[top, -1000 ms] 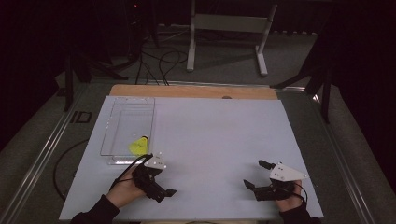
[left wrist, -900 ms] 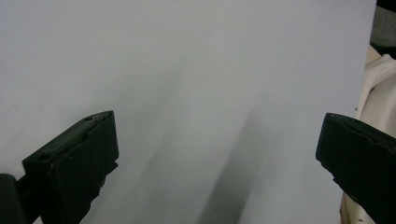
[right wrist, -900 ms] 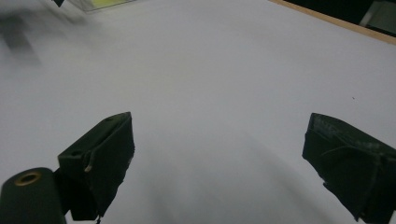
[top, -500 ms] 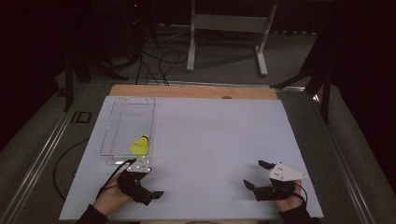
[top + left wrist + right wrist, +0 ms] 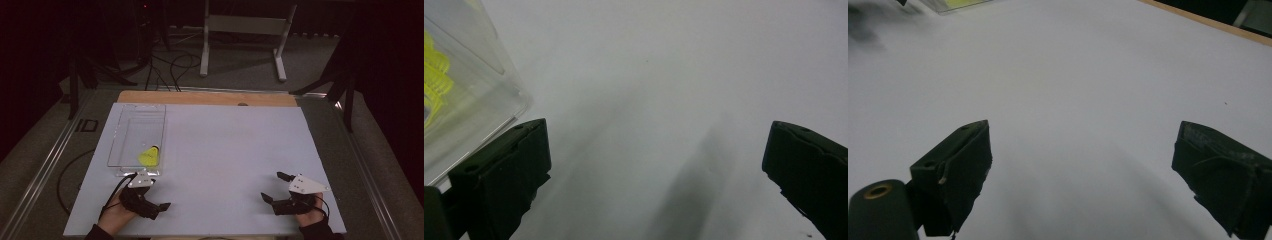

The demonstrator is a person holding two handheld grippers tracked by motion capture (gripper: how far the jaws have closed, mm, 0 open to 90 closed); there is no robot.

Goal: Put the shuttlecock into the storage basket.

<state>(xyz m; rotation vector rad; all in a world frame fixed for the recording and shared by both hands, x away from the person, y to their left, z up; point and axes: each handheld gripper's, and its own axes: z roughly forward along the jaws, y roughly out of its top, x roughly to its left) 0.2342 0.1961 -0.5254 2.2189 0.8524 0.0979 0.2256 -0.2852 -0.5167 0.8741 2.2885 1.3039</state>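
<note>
Shuttlecock lay inside the tray, at its near end. Left hand-held gripper sat just before the tray, jaws spread, empty. Right hand-held gripper, well right of the tray, likewise spread. Placement appeared complete; next move probably calls for clearing both hands.

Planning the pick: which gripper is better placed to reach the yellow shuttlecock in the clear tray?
Left. The left gripper sits just below the clear tray holding the yellow shuttlecock, jaws open. The right gripper is far across the white table.
</note>
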